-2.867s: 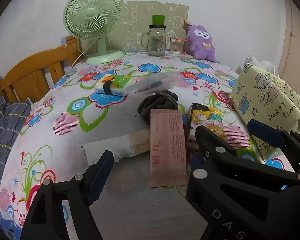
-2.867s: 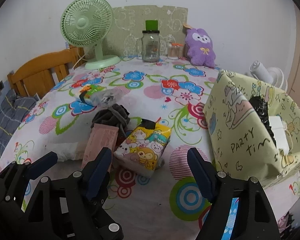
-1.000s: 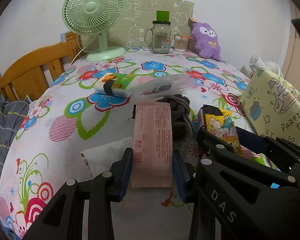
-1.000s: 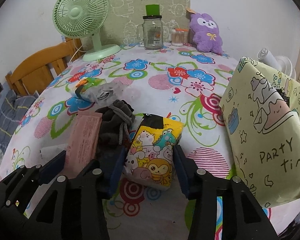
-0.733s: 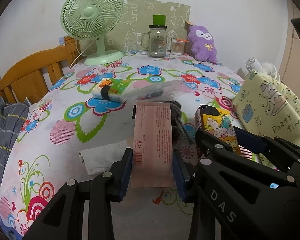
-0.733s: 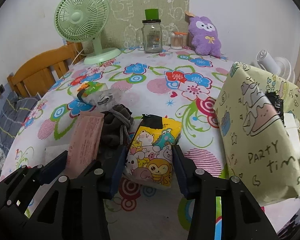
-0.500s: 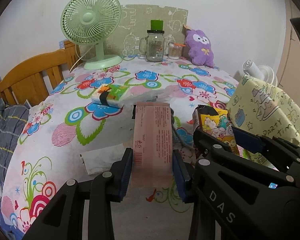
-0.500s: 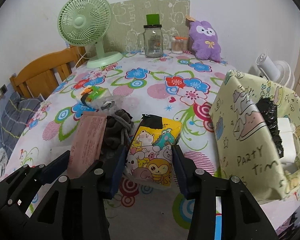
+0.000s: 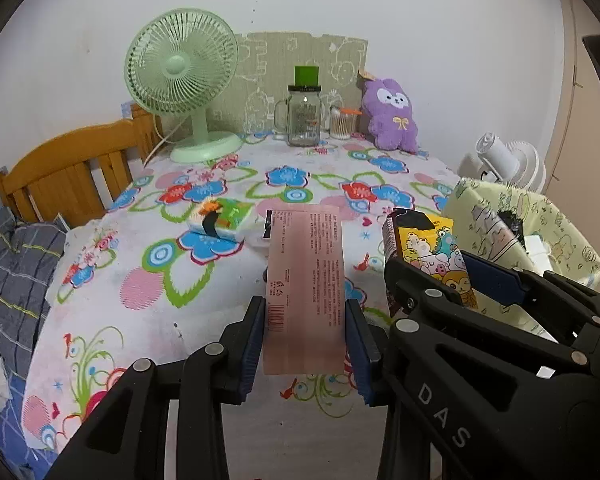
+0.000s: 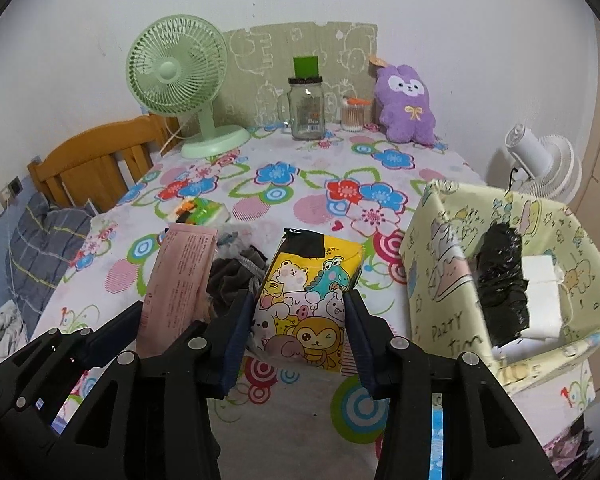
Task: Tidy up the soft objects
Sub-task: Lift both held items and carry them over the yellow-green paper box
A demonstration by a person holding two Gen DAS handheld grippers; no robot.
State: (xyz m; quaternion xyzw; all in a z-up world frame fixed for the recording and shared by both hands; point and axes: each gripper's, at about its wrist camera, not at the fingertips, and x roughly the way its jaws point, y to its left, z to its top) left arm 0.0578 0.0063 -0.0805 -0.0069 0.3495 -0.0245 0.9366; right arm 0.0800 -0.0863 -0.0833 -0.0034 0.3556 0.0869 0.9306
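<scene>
Your left gripper (image 9: 305, 342) is clamped on the pink packet (image 9: 305, 280), its blue pads pressing both long edges near the packet's lower end, and the packet is clear of the flowered tablecloth (image 9: 148, 292). Your right gripper (image 10: 298, 338) is clenched the same way on the yellow cartoon tissue pack (image 10: 310, 292), also held above the cloth.

From the right wrist view, the pink packet sits at 9 o'clock of the tissue pack, just beside it, with a dark grey cloth bundle (image 10: 230, 270) on the table between and behind them. At 3 o'clock of the tissue pack stands the pale yellow gift bag (image 10: 452, 272), open at the top, with something black and something white inside. A green-wrapped tissue pack (image 10: 200, 210) lies at 11 o'clock, farther up the table. Along the far edge stand a green fan (image 10: 180, 76), a glass jar (image 10: 306, 106) and a purple plush toy (image 10: 408, 104).
</scene>
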